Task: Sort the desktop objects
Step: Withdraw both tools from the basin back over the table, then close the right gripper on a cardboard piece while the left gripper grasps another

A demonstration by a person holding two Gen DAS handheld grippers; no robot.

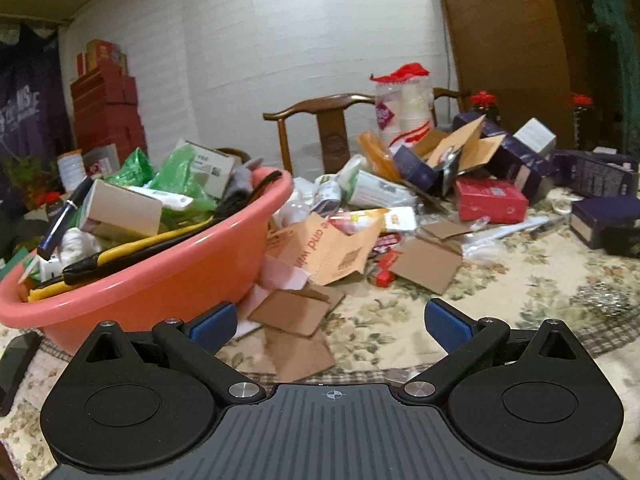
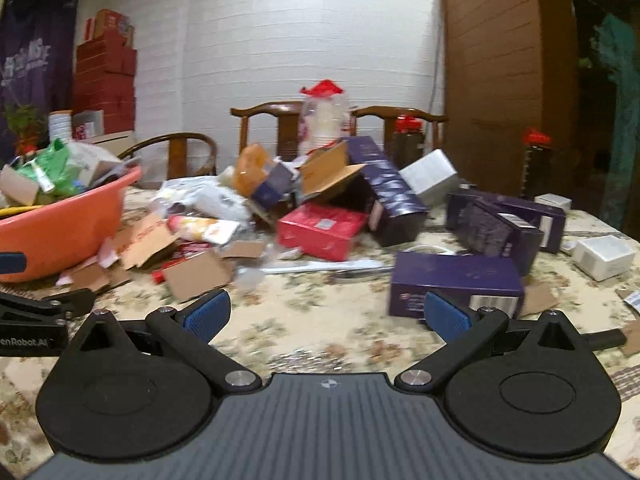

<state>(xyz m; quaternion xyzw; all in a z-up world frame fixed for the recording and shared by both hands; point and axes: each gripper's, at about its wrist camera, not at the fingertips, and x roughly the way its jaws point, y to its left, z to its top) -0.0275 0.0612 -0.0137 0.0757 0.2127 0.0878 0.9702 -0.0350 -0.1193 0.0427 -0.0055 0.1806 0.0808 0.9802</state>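
The bench (image 2: 320,320), under a floral cloth, carries a wide spread of clutter, so the sorting looks only partly done.

The largest piece of finished work is the pink basin (image 1: 160,280) at the bench's left edge. It is heaped above its rim with small cartons, green wrappers (image 1: 176,176), a pen (image 1: 64,216) and yellow-and-black straps.

Most of the job appears to remain. Toward the far edge sits a pile of purple boxes (image 2: 388,188) leaning on one another, with an open brown carton (image 1: 460,152) among them and a red box (image 2: 320,230) lying flat at the pile's front. Behind the pile a clear bag of paper cups (image 1: 404,108) stands upright. More purple boxes lie toward the right edge, one purple box (image 2: 456,282) lying nearest the right gripper, and a small white box (image 2: 604,256) rests near the right edge.

Smaller still, torn cardboard scraps (image 1: 292,316) and crumpled packets litter the cloth just beside the basin, none of it gathered yet.

The left gripper (image 1: 328,324) hovers over those scraps with its jaws spread wide and nothing between them. The right gripper (image 2: 326,316) hangs above bare cloth near the front edge, likewise spread and empty, so I judge that no item is being moved at this moment.
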